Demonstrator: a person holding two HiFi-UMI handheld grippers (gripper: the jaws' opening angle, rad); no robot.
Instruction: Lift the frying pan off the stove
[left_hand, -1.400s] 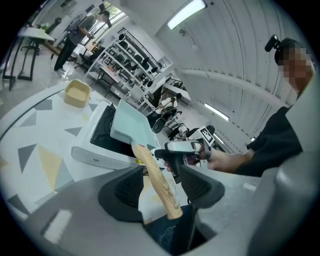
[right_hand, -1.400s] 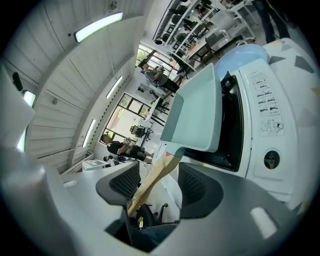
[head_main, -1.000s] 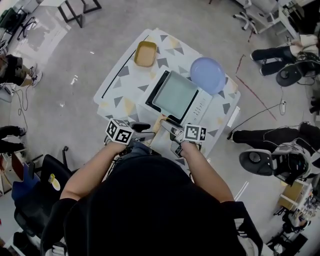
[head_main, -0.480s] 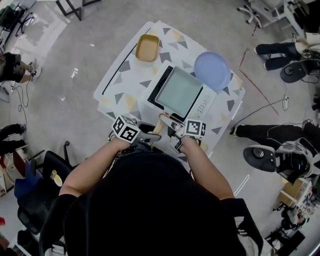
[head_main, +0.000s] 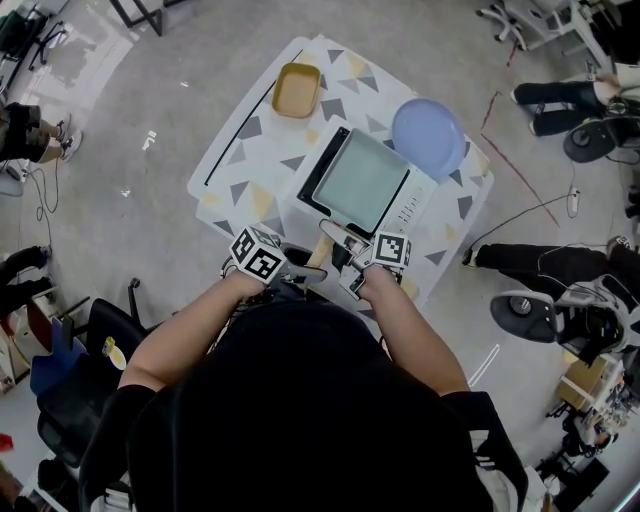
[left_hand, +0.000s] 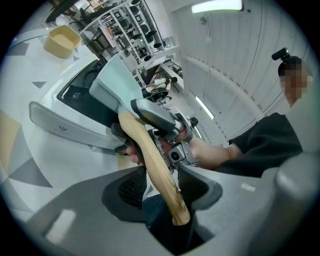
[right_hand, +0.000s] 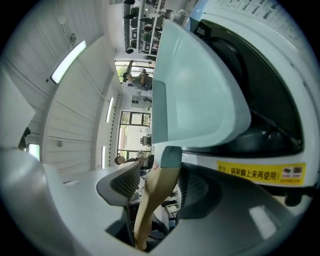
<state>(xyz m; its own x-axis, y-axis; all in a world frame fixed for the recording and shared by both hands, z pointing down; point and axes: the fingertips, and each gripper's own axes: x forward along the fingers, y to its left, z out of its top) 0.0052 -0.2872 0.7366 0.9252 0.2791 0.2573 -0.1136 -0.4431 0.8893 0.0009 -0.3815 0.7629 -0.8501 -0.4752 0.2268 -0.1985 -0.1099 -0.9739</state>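
Note:
A square pale-green frying pan (head_main: 360, 182) sits on the white stove (head_main: 405, 215), its wooden handle (head_main: 318, 254) sticking out toward me. My left gripper (head_main: 308, 271) reaches in from the left. In the left gripper view the handle (left_hand: 150, 160) lies between the jaws of my left gripper (left_hand: 162, 182), with a gap on one side. My right gripper (head_main: 340, 256) comes from the right. Its jaws have just been closing, and the handle (right_hand: 155, 195) stands between the pads of my right gripper (right_hand: 157, 187), not pinched. The pan (right_hand: 195, 95) rests on the stove (right_hand: 260, 172).
A tan bowl (head_main: 296, 90) and a blue plate (head_main: 428, 138) lie at the far side of the patterned table (head_main: 240, 160). Seated people's legs and office chairs (head_main: 540, 270) are on the right, and a dark chair (head_main: 70, 390) is at my left.
Both grippers have edged in along the pan's handle, the left one shifting rightward. The pan has stayed put on the stove.

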